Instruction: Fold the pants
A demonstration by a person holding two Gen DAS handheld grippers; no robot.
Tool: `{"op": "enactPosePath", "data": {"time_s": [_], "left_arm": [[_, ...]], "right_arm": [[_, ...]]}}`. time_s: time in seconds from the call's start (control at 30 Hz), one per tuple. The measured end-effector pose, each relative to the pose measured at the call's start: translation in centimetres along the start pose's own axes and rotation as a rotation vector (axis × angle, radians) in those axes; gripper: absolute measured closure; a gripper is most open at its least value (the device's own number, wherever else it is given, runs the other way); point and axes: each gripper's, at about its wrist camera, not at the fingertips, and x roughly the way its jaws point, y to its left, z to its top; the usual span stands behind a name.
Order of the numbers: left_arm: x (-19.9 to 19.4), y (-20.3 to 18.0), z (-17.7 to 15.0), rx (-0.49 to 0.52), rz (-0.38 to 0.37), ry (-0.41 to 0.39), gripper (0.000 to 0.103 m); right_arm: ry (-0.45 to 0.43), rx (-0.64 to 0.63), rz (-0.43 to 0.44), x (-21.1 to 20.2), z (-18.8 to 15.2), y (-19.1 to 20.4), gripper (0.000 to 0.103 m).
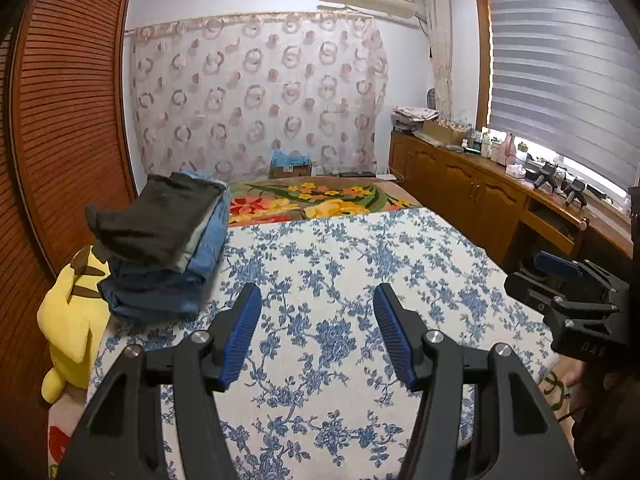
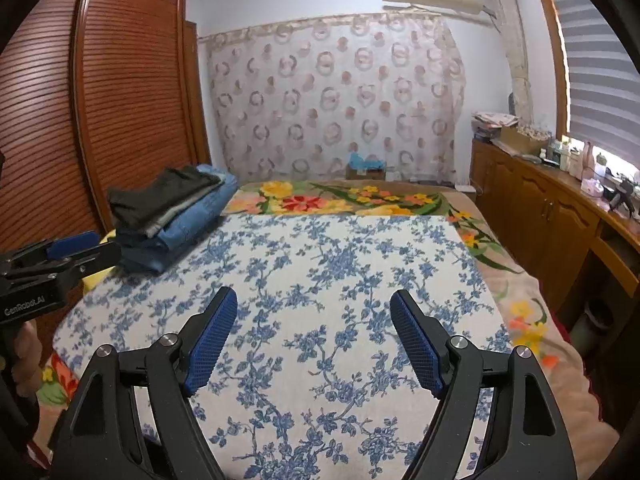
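Floral bedspread: one folded pants stack, two hand-held grippers agape.

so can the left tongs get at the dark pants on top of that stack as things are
Probably yes. The left tongs are open and empty, and only bare floral bedspread lies between them and the dark pants topping the stack ahead to their left. The right tongs are well clear.

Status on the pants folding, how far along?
Done: folded pants stacked at the bed's far left corner. In hand: nothing; left gripper and right gripper are open over the bare bedspread. Left: no unfolded pants visible.
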Motion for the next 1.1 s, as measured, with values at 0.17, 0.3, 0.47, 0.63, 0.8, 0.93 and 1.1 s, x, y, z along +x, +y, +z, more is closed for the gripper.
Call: {"op": "enactPosePath", "data": {"time_s": [0.17, 0.3, 0.47, 0.63, 0.8, 0.93, 1.1], "left_arm": [[-1.1, -0.1, 1.0, 0.002, 0.002, -0.017, 0.044], [-1.6, 0.2, 1.4, -0.002, 0.008, -0.015, 0.044], [-2.4, 0.6, 2.0, -0.006, 0.020, -0.028, 0.044], [-3.3, 1.1, 2.3, -0.004, 0.041, -0.045, 0.044], [-3.8, 1.5, 2.4, -0.012, 0.048, -0.057, 0.044], [-3.9, 1.7, 2.3, -0.009, 0.054, -0.059, 0.044], [-3.9, 1.7, 2.3, -0.010, 0.055, -0.059, 0.044]], "right_arm": [[-0.014, -0.002, 0.007, -0.7, 0.8, 0.1, 0.014], [-0.035, -0.006, 0.004, -1.4, 1.6, 0.4, 0.014], [-0.062, -0.008, 0.003, -2.3, 2.6, 0.7, 0.014], [-0.093, -0.022, -0.016, -3.1, 3.3, 1.1, 0.014], [-0.106, -0.017, -0.026, -3.4, 3.3, 1.1, 0.014], [-0.107, -0.016, -0.024, -3.4, 3.4, 1.0, 0.014], [-0.106, -0.019, -0.031, -3.4, 3.3, 1.0, 0.014]]}}
